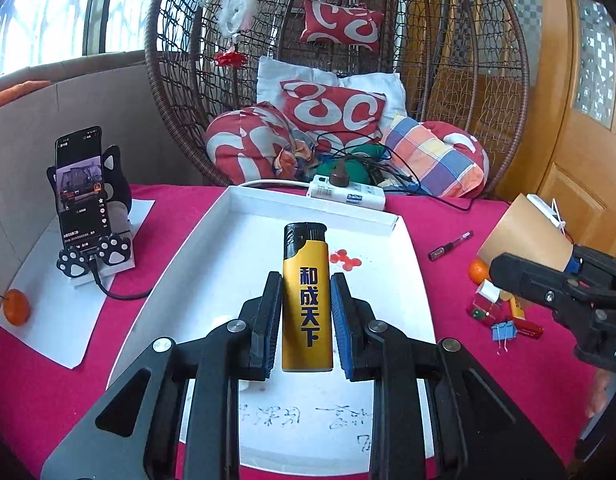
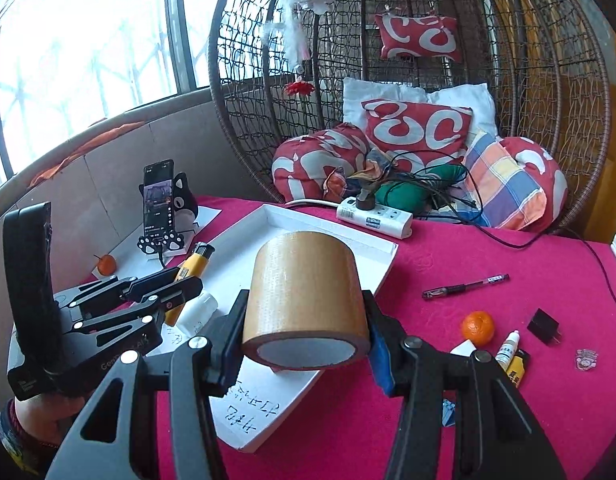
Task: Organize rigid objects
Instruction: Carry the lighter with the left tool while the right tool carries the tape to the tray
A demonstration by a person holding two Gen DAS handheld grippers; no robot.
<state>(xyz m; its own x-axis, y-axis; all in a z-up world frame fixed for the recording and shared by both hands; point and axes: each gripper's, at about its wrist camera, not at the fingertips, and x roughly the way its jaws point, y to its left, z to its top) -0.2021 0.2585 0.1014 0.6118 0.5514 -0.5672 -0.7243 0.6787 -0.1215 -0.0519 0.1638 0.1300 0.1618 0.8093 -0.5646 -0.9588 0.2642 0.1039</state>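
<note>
My left claw [image 1: 306,300] pinches a yellow lighter [image 1: 306,300], long axis running straight out along the fingers, blue Chinese characters down its body, held over the white tray [image 1: 244,204]. My right claw [image 2: 304,328] clamps a brown tape roll [image 2: 304,296] at the tray's right edge, core facing me. Both sit w/ tray directly below; handwriting on the tray floor unreadable. Loose bits remain on the pink table [image 2: 487,248].

Counted two grippers: left gripper [image 1: 306,316], right gripper [image 2: 304,336]. One yellow lighter [image 1: 306,300], one tape roll [image 2: 306,300], one white tray [image 2: 327,220]. Two oranges [image 2: 477,328] [image 2: 106,264], one pen [image 2: 465,286], one phone [image 2: 159,196], one power strip [image 2: 373,216].
</note>
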